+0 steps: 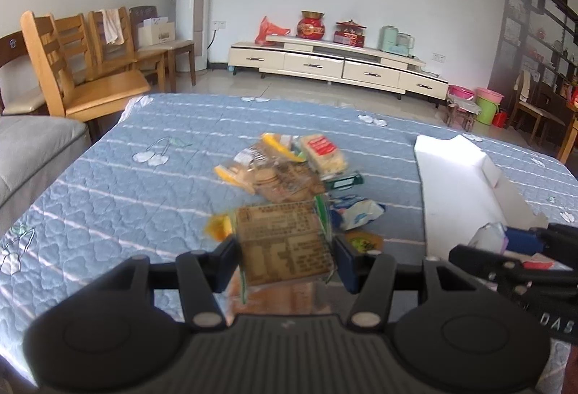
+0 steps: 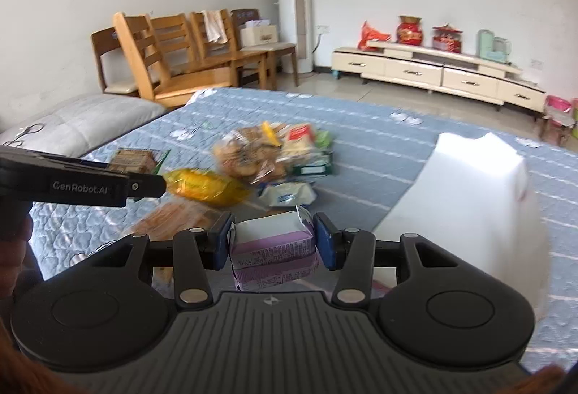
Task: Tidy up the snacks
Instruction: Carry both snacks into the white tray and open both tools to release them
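The left gripper [image 1: 287, 249] is clamped on a tan printed snack packet [image 1: 285, 244], held up between its blue pads [image 1: 348, 260] above the blue quilted cover [image 1: 108, 184]. Ahead of its fingertips lies the pile of snacks [image 1: 289, 170], with a blue-and-white wrapper [image 1: 356, 213] just right of the held packet. Farther right sits the white box [image 1: 458, 177], and the right gripper [image 2: 276, 242] shows at that edge. The right gripper grips a purple-and-white snack pack [image 2: 272, 247] squarely between its pads; the white box stands close on its right, and a yellow bag [image 2: 206, 186] lies ahead to its left.
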A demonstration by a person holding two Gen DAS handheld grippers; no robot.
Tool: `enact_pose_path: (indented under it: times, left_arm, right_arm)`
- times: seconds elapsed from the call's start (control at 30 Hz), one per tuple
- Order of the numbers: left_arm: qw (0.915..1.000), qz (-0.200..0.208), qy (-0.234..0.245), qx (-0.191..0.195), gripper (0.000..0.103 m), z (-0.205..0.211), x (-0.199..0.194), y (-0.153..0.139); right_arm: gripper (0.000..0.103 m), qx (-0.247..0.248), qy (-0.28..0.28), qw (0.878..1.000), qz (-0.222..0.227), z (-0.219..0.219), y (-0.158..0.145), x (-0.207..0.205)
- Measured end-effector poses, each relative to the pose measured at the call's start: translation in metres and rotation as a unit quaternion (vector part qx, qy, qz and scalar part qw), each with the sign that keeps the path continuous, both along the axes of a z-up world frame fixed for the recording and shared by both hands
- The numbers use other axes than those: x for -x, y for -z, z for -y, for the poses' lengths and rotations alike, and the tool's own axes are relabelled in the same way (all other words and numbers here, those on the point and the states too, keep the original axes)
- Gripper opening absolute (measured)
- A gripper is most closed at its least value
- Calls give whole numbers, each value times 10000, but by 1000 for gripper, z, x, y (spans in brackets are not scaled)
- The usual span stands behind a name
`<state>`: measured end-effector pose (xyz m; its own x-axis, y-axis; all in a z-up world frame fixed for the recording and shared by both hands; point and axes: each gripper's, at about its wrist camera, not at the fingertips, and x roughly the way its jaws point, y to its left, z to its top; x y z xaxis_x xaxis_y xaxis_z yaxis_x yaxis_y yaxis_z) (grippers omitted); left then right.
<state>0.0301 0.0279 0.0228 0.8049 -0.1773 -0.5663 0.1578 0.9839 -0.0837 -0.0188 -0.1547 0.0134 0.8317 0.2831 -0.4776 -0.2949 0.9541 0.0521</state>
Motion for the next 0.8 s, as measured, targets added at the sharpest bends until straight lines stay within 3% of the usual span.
enact_pose_path:
  times: [0.4,0.8]
  left_arm:
    - [9988,161,455,-106,55,41,7,-13]
    - [9969,57,778,-119,55,71,3,-11]
  right_arm:
    - [59,56,811,9962,313,44,-20,16]
    - [58,282,1653,9858,38,94,7,-20]
